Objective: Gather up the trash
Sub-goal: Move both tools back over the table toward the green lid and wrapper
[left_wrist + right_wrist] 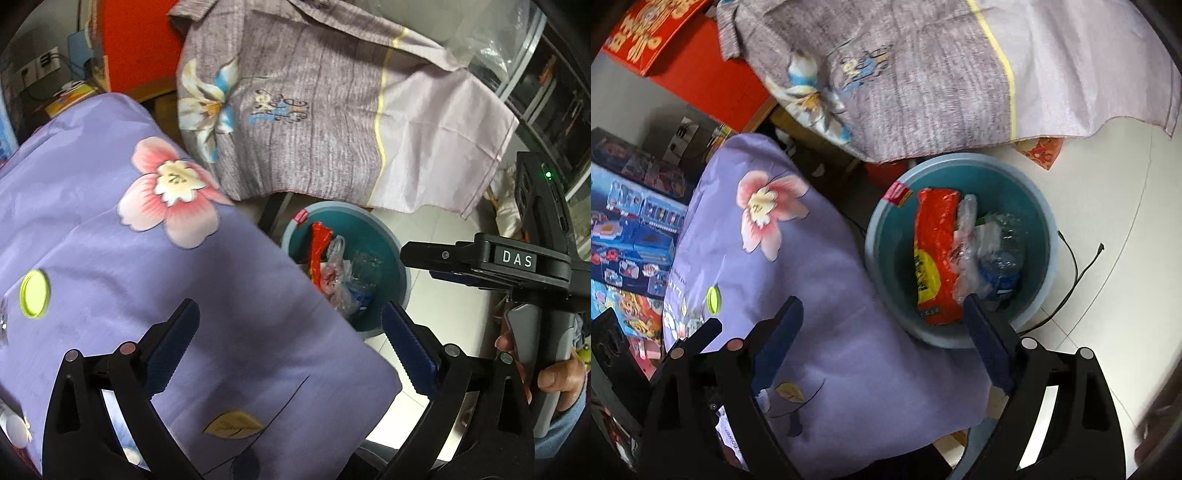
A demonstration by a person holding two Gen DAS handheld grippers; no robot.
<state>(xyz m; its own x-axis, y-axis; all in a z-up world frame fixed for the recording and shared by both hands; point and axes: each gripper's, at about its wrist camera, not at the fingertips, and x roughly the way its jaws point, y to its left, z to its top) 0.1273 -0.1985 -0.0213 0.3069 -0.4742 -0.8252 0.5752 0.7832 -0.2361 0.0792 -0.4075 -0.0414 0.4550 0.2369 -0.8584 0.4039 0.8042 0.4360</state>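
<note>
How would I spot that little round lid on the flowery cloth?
Find the purple cloth printed with a big pink flower, beside the teal basin of trash. The lid lies alone on the cloth, well away from the basin. It is the only bright yellow-green disc there.

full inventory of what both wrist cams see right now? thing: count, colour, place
basin: 1, teal, on the floor beside the purple-covered surface
snack wrapper: 1, red and yellow, inside the basin
clear plastic bag: 1, crumpled, in the basin beside the wrapper
plastic bottle: 1, clear with blue label, crushed, in the basin
lid: 1, yellow-green, lying on the purple cloth
purple cloth: 1, pink flower print, covering the near surface
grey-lilac cloth: 1, flower print and yellow stripe, draped behind the basin
red box: 1, far left
toy boxes: several, mostly blue, stacked at left
cable: 1, black, on the floor right of the basin
left gripper: fingers apart, empty
right gripper: fingers apart, empty
</note>
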